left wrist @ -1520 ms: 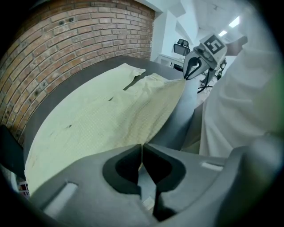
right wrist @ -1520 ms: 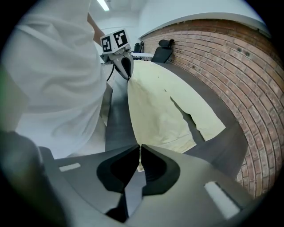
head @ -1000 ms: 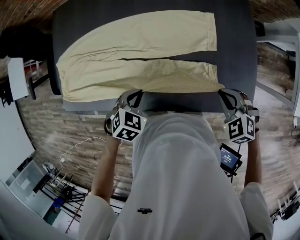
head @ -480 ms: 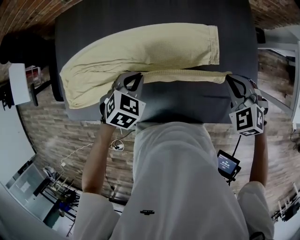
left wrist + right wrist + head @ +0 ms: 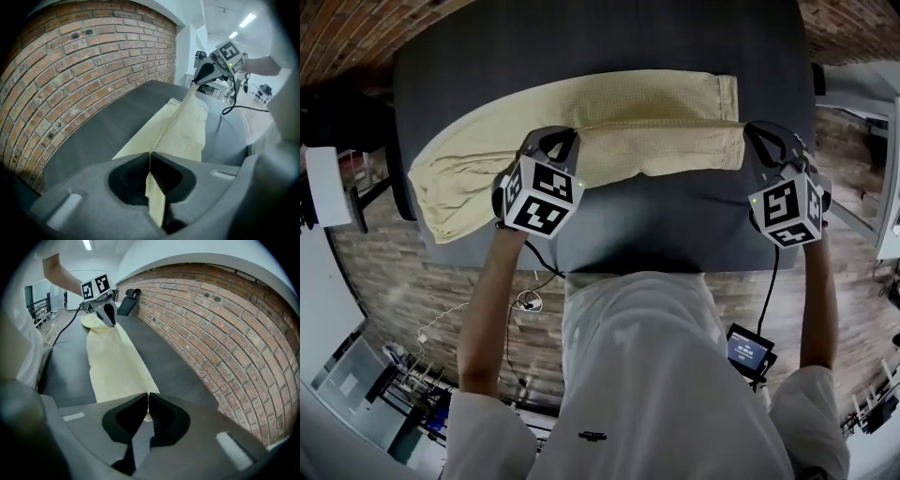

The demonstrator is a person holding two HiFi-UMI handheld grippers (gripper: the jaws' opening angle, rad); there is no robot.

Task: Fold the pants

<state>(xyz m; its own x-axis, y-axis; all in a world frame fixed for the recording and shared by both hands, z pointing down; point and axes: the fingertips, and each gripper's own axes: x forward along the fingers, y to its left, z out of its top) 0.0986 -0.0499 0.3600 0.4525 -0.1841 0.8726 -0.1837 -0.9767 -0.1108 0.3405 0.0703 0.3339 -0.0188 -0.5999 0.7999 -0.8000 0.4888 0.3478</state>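
Pale yellow pants (image 5: 619,117) lie lengthwise across a dark grey table (image 5: 675,225). Their near leg is lifted and drawn over the far leg. My left gripper (image 5: 551,142) is shut on the fabric's edge near the crotch, and a strip of cloth (image 5: 154,197) shows pinched between its jaws. My right gripper (image 5: 759,137) is shut on the hem end of the same leg; a bit of cloth (image 5: 146,416) peeks between its closed jaws. The fabric (image 5: 185,126) stretches taut between the two grippers. Each gripper view shows the other gripper: the right (image 5: 202,77) and the left (image 5: 107,311).
A brick wall (image 5: 220,319) runs along the table's far edge. The table's near edge (image 5: 656,270) is close to the person's body. A small screen device (image 5: 747,349) hangs on a cable at the person's right side. Dark furniture (image 5: 337,103) stands left of the table.
Both grippers have moved away from the person, from the table's near edge towards its middle, carrying the near leg's edge over the far leg. Both stayed shut.
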